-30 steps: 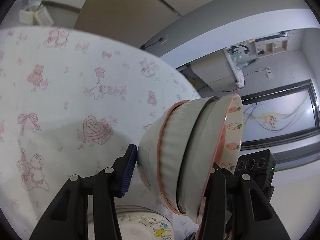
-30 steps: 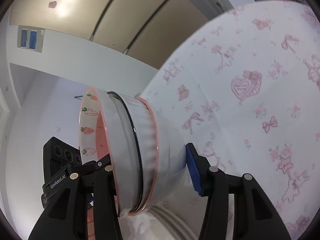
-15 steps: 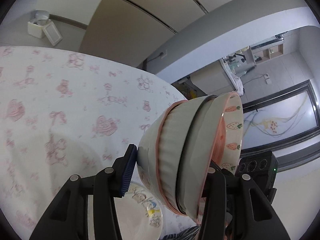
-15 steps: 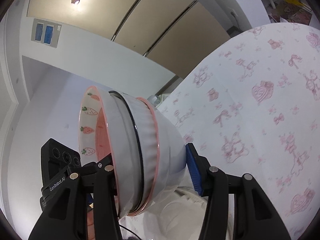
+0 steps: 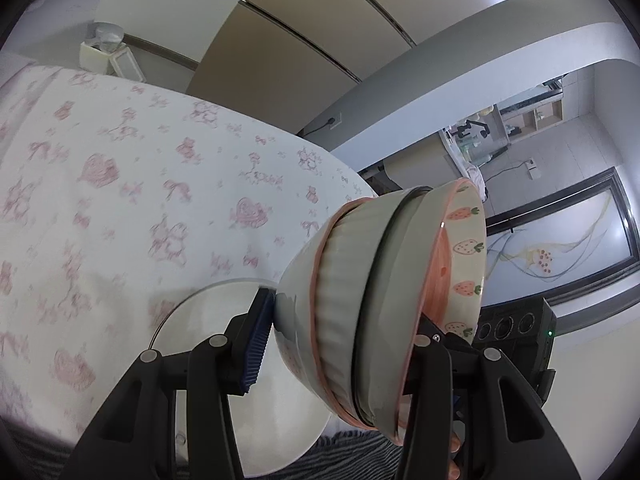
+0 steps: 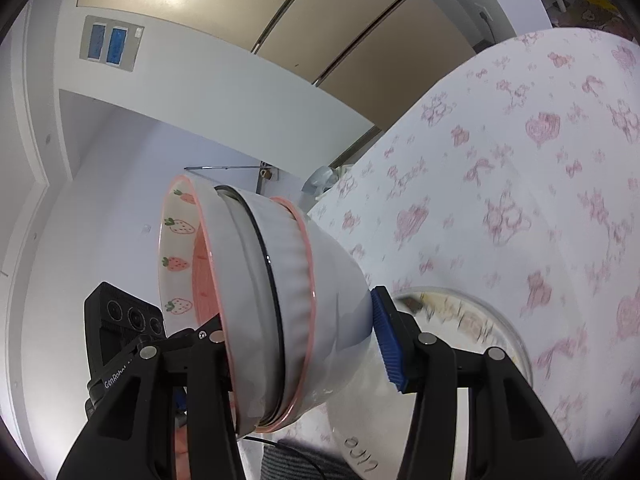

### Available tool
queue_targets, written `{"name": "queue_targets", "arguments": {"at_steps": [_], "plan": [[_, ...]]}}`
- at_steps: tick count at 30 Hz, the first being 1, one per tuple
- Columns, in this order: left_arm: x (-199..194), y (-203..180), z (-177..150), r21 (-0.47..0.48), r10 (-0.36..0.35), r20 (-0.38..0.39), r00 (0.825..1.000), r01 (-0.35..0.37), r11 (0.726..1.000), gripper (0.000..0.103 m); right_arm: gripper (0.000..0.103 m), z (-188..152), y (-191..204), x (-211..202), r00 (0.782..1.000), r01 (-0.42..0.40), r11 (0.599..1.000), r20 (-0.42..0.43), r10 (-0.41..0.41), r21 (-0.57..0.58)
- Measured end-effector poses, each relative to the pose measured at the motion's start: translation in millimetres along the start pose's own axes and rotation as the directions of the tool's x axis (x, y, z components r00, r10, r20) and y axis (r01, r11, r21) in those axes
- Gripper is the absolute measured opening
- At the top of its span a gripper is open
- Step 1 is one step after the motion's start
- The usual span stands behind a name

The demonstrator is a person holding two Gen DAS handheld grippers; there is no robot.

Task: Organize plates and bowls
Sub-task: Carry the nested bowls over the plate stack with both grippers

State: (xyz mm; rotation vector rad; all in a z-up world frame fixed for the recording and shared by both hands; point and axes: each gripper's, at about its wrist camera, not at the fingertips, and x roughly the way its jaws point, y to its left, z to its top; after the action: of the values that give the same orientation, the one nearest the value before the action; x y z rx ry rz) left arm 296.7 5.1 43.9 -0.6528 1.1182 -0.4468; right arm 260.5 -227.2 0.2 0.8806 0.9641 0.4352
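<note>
You hold a stack of nested bowls (image 5: pixel 372 312) on its side, pinched from both ends by your two grippers. Your left gripper (image 5: pixel 340 344) has its jaws spread wide and closed onto the stack, with the blue pad (image 5: pixel 256 344) against the bottom bowl's base and the other finger at the rim of the strawberry bowl (image 5: pixel 460 268). Your right gripper (image 6: pixel 300 348) clamps the same stack the same way, jaws wide, blue pad (image 6: pixel 386 344) on the base. Two grips are probably used so the bowls stay pushed together and do not slide apart. The stack is up in the air, above the white plate (image 5: pixel 208 320) that lies on the pink-print tablecloth (image 5: pixel 120 184). It looks like you mean to set the bowls near or on that plate. Since the stack is tipped sideways, you may need to turn it upright first, or the top bowl could slip out.
</note>
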Motion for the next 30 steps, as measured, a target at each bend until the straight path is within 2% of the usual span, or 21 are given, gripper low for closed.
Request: {"name": "queue_targets", "arguments": {"at_steps": [6,15,30], "plan": [[-13.8,15.2,-21.3,-0.032,-0.022,-0.005,1.000,0.021,0.999,0.049,0.048,-23.2,1.9,-2.5,0.999,-0.013,1.000,-0.033,0.013,-0.010],[-22.5,27.5,-46.1,-0.021,-0.009,0.007,1.000,0.009,1.000,0.049,0.048,-47.4,-0.3,-2.0,0.998,-0.019,1.000,-0.054,0.019,-0.015],[8.3,47.4,-55.0,-0.026,0.018,-0.058,0.998,-0.020,0.999,0.049,0.048,-58.2,-29.4,11.3,0.996,0.003,1.000,-0.093,-0.001,0.019]]}}
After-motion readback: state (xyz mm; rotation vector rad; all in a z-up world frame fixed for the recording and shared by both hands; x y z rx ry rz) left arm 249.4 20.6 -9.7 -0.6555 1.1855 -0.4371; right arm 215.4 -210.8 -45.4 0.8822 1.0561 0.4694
